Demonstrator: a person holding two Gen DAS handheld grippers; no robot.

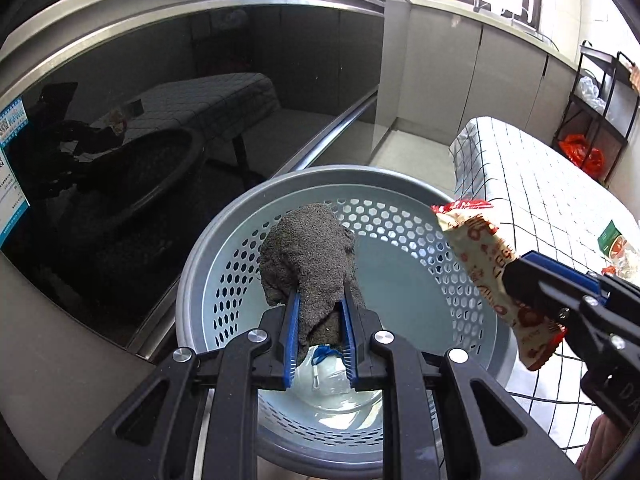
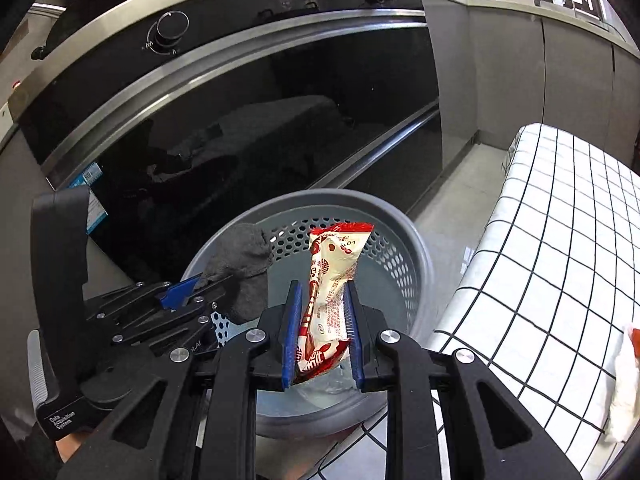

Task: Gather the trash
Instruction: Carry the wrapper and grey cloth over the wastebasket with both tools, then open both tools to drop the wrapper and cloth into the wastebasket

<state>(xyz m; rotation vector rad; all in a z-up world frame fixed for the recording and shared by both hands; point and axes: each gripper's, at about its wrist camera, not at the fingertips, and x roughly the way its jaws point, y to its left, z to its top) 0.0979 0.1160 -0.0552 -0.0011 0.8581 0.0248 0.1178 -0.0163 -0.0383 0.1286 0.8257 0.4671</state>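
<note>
A grey perforated waste basket [image 1: 224, 240] [image 2: 416, 248] stands on the floor by the oven. My left gripper [image 1: 320, 300] is shut on a grey fuzzy cloth [image 1: 308, 256] and holds it over the basket; the cloth also shows in the right wrist view [image 2: 244, 252]. My right gripper [image 2: 322, 292] is shut on a red and white snack wrapper [image 2: 334, 264] above the basket; the wrapper shows in the left wrist view [image 1: 488, 264] at the basket's right rim. A clear plastic bag [image 1: 324, 376] lies in the basket's bottom.
A black glass oven front [image 2: 240, 120] stands just behind the basket. A table with a white checked cloth [image 2: 560, 240] is to the right, with a green packet [image 1: 614, 240] and white trash [image 2: 624, 380] on it. Grey cabinets [image 1: 460, 60] and a black rack [image 1: 592, 100] stand farther back.
</note>
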